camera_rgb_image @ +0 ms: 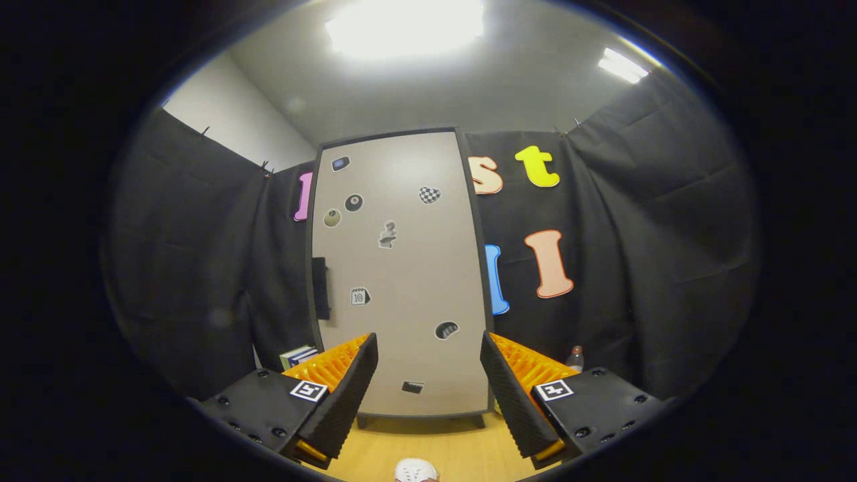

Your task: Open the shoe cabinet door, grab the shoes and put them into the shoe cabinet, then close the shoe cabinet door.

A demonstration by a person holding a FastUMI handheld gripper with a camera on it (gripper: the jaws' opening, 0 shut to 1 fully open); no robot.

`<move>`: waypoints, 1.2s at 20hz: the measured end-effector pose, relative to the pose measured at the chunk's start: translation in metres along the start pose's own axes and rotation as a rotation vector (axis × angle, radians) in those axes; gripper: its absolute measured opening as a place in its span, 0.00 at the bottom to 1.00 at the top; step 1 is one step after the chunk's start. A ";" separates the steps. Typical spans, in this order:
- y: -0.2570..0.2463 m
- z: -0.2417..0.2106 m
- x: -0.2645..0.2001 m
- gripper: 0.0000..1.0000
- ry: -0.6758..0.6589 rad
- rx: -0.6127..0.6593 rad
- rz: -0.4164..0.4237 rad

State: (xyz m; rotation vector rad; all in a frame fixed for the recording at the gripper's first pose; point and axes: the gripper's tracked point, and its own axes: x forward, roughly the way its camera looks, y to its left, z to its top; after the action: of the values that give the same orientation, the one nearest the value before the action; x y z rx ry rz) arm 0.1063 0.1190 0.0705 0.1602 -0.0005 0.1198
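Beige shoe cabinet door [402, 268] stands closed beyond the spread gripper [428, 395].

A calendar sticker [360, 296] on the cabinet door [408, 268] reads "10".

Tool [428, 391] fingers wide apart, empty

Just beyond the left finger [348, 388] of the spread tongs [428, 337], against black cloth [201, 268]: a small stack of books [298, 355]. Just beyond the right finger, standing upright: a bottle [575, 358]. Below and between both fingers, wooden floor [462, 448]. High overhead, two bright ceiling lights [405, 27].
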 end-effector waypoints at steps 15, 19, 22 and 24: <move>0.160 0.009 0.186 0.97 0.026 -0.034 0.177; 0.175 -0.014 0.218 0.97 0.106 -0.031 0.168; 0.183 -0.038 0.231 0.83 0.183 -0.052 0.160; 0.188 -0.050 0.236 0.73 0.226 -0.068 0.159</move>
State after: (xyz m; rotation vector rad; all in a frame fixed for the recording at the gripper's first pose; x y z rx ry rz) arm 0.3175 0.3397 0.0529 0.0775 0.2080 0.2957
